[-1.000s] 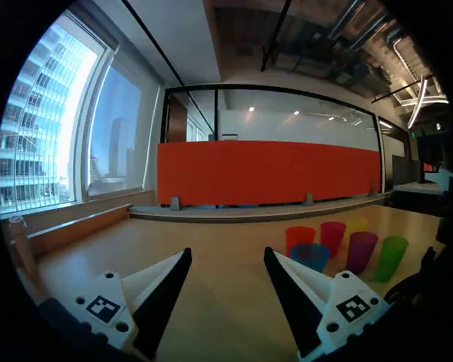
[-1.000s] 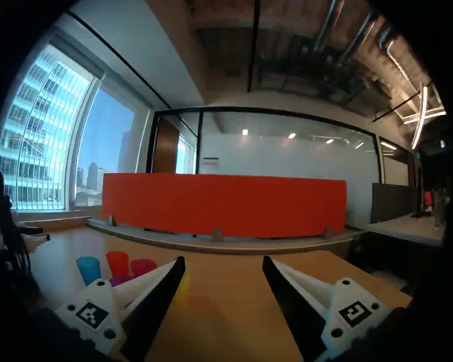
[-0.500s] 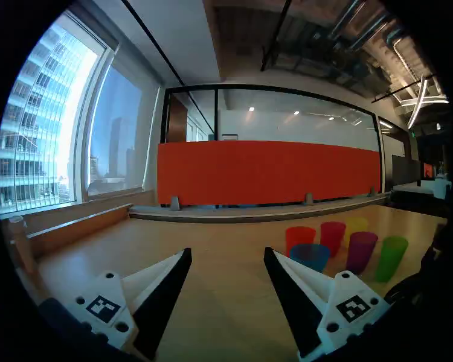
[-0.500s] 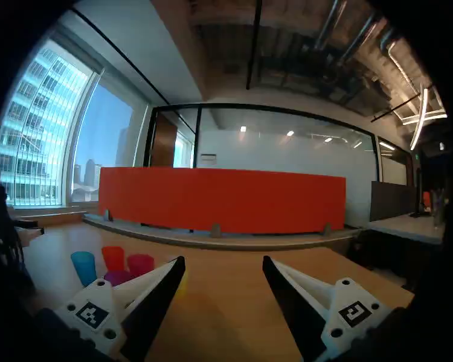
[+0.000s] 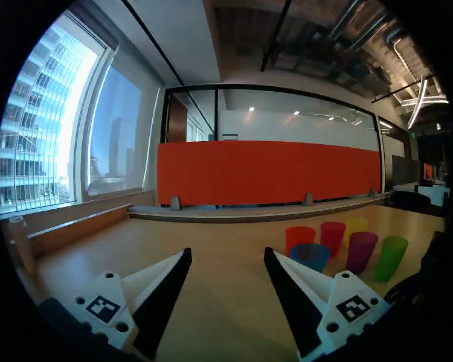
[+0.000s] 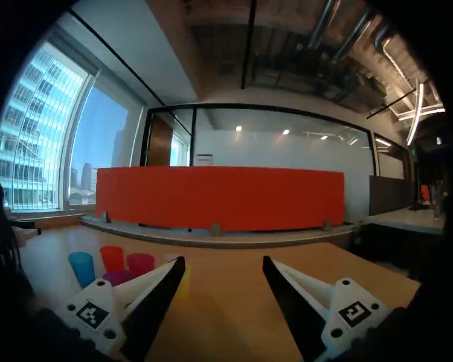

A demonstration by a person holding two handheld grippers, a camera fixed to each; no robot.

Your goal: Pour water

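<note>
**Six cups stand between two empty grippers**

In the left gripper view, a tall window (image 5: 45, 151) runs down the far left and the wooden table (image 5: 166, 241) stretches ahead to an orange partition (image 5: 269, 172). The left gripper (image 5: 226, 251) hovers low over the table with its jaws wide apart and nothing between them. To the right of those jaws the cups stand in a tight cluster, all upright with their mouths up. They are a blue cup (image 5: 310, 256) just past the right fingertip, an orange cup (image 5: 299, 235) behind it, then a pink cup (image 5: 333, 235), a yellow cup (image 5: 354, 224), a purple cup (image 5: 361, 250) and a green cup (image 5: 391, 256).

In the right gripper view the same cluster sits at the far left. The blue cup (image 6: 81, 268), orange cup (image 6: 112, 258), purple cup (image 6: 116, 277) and pink cup (image 6: 141, 263) are followed by a sliver of the yellow cup (image 6: 183, 282) behind the left finger. The right gripper (image 6: 223, 260) is also spread open and empty, pointing at bare table.

So the cups lie between the two grippers, right of the left one and left of the right one. They look larger from the left gripper, so it is probably the nearer. Either gripper would need to swing inward and meet a cup side-on across its vertical axis. I cannot tell which cup holds water.
</note>
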